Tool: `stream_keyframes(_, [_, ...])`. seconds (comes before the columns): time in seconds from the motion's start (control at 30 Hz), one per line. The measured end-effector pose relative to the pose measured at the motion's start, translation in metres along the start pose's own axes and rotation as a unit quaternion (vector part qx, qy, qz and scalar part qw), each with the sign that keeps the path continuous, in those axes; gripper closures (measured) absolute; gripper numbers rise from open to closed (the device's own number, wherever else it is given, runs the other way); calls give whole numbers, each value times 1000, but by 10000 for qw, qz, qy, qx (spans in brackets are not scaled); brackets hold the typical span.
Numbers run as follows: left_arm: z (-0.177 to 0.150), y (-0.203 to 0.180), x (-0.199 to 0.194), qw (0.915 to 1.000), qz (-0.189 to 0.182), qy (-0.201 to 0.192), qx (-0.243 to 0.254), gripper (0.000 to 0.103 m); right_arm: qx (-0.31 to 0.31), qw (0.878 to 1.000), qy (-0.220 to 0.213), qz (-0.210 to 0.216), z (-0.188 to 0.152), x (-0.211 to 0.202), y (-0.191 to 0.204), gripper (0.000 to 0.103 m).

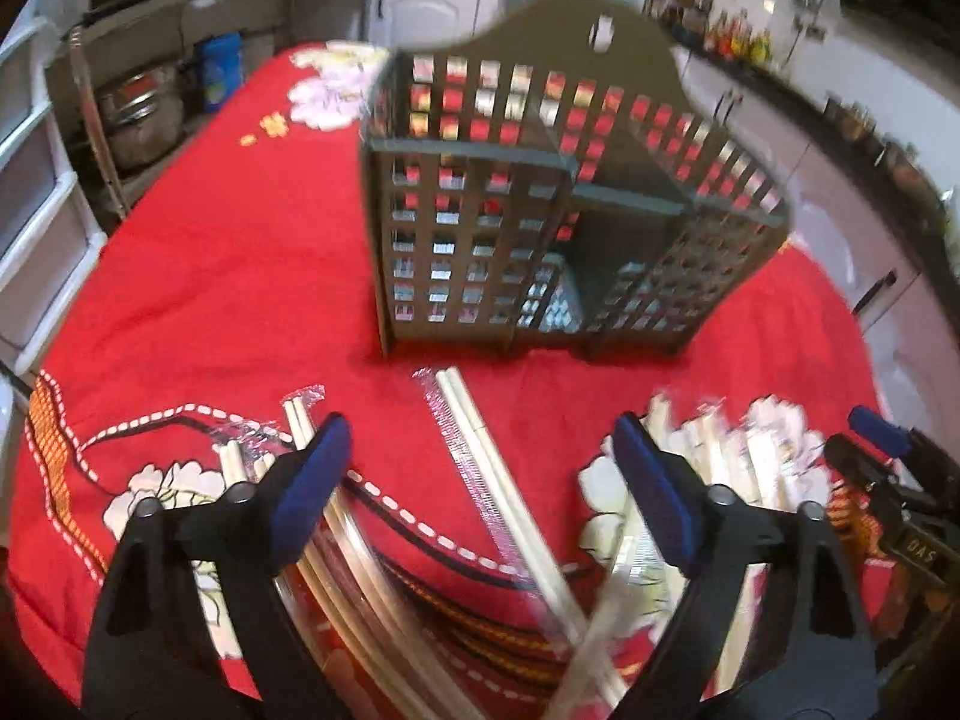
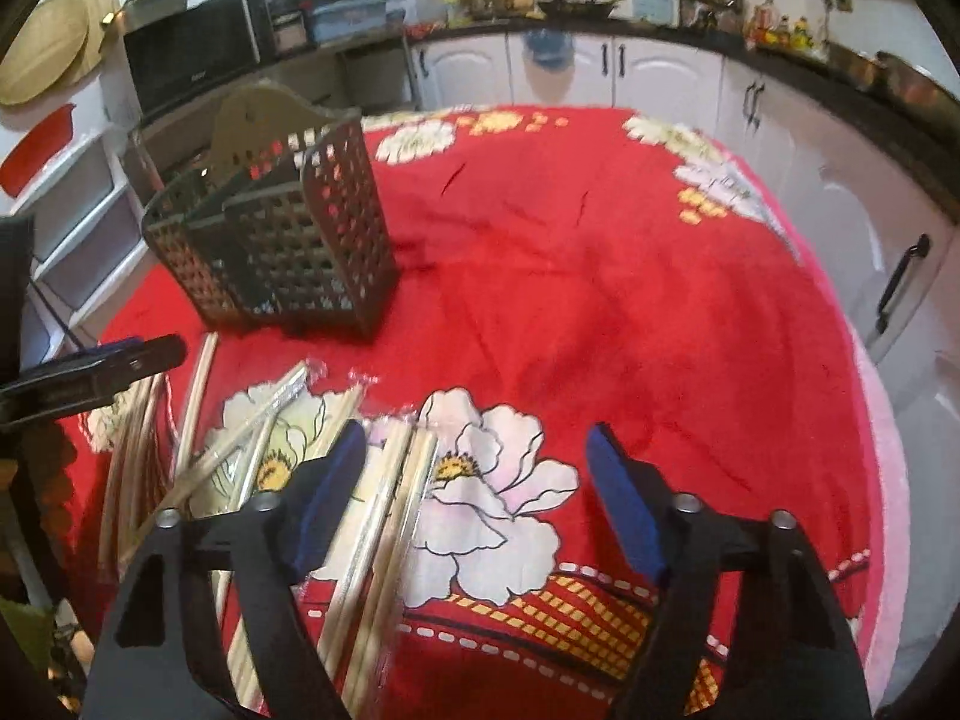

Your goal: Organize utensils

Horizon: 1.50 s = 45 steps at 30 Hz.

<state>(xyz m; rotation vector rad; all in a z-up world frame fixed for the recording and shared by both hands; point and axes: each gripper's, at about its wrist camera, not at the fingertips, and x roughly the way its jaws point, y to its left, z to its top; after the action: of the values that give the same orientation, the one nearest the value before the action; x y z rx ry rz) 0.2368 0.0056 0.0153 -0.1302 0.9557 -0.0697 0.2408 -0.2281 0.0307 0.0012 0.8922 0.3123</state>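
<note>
A dark lattice utensil caddy (image 1: pixel 540 210) with several compartments stands upright on the red flowered tablecloth (image 1: pixel 210 240). Wrapped pairs of pale chopsticks lie scattered in front of it. My left gripper (image 1: pixel 480 426) hovers open over them, with one wrapped pair (image 1: pixel 480 480) lying on the cloth between its blue pads, untouched. More chopsticks (image 1: pixel 720 456) lie to its right. In the right wrist view the caddy (image 2: pixel 282 240) is at the far left. My right gripper (image 2: pixel 477 429) is open above a bundle of chopsticks (image 2: pixel 390 510) close to its left pad. Nothing is held.
The right gripper's tip (image 1: pixel 882 438) shows at the left view's right edge, and the left gripper's tip (image 2: pixel 120 360) at the right view's left edge. White cabinets (image 2: pixel 660 72) ring the table. Plastic drawers (image 1: pixel 36 192) and a steel pot (image 1: pixel 144 114) stand to the left.
</note>
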Motion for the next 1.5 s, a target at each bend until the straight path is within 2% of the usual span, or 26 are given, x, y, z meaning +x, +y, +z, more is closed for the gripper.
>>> stream_keyframes(0.07, [0, 6, 11, 9997, 17, 216, -70, 40, 9, 9998, 164, 101, 1, 8, 0, 50])
stream_keyframes(0.2, [-1, 13, 26, 9983, -162, 496, -258, 46, 48, 9990, 396, 197, 0, 20, 1, 60])
stream_keyframes(0.33, [3, 13, 31, 9980, -207, 513, -294, 48, 27, 9978, 604, 285, -1, 32, 4, 71])
stream_keyframes(0.5, [9, 16, 38, 9982, -170, 495, -292, 48, 12, 9972, 663, 331, -1, 41, 5, 72])
stream_keyframes(0.7, [8, 18, 40, 9987, -80, 313, -394, 57, -77, 9975, 639, 289, 1, 46, 4, 74])
stream_keyframes(0.77, [10, 19, 41, 9990, 1, 231, -386, 63, -73, 9976, 624, 279, 0, 46, 3, 77])
stream_keyframes(0.8, [20, 19, 44, 9991, 52, 201, -358, 67, -73, 9977, 609, 280, 0, 45, 3, 78])
stream_keyframes(0.93, [17, 20, 42, 9994, 162, 124, -287, 84, -41, 9982, 521, 303, -1, 43, 1, 87])
stream_keyframes(1.07, [18, 32, 36, 9993, -30, 122, -344, 97, 43, 9984, 376, 419, 0, 35, -3, 93])
stream_keyframes(1.3, [28, 52, 0, 9992, -239, -173, -274, 98, 35, 9989, 19, 464, 3, 7, -3, 95])
stream_keyframes(1.5, [28, 47, -43, 9978, -265, -577, -180, 99, -102, 9970, -520, 558, 16, -33, 8, 96])
